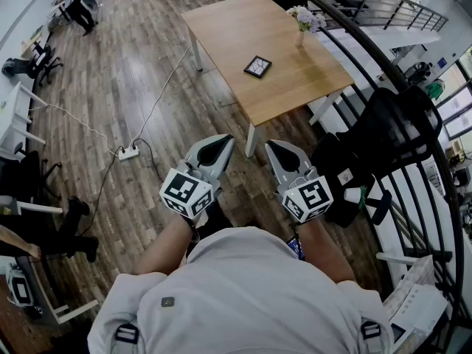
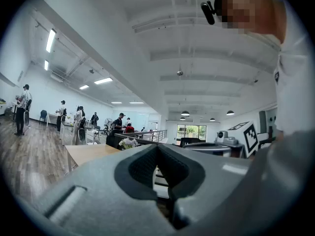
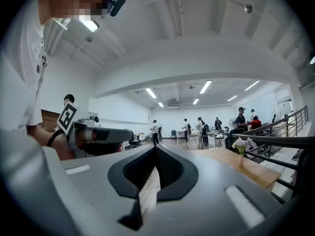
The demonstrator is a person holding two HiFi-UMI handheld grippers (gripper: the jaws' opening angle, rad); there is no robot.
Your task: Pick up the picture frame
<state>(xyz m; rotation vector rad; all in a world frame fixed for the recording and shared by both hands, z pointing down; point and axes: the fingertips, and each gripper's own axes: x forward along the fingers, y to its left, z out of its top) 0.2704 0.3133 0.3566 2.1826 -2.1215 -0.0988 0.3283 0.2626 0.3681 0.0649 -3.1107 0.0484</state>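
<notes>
The picture frame [image 1: 257, 66] is lying flat on the bench [image 1: 236, 24]. The left hand-held gripper [image 1: 221, 144] and right hand-held gripper [image 1: 274, 150] are hovering well short of the bench, both shut and empty. Arriving closed, they risk shoving the frame along instead of gripping it.

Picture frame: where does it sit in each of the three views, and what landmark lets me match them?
Head view: the picture frame lies flat on the wooden table, upper centre.
Left gripper view: not in view; only the table's corner shows, lower left.
Right gripper view: not in view; the table shows lower right.
Shared landmark: the flower vase on the table, seen in all three.
</notes>
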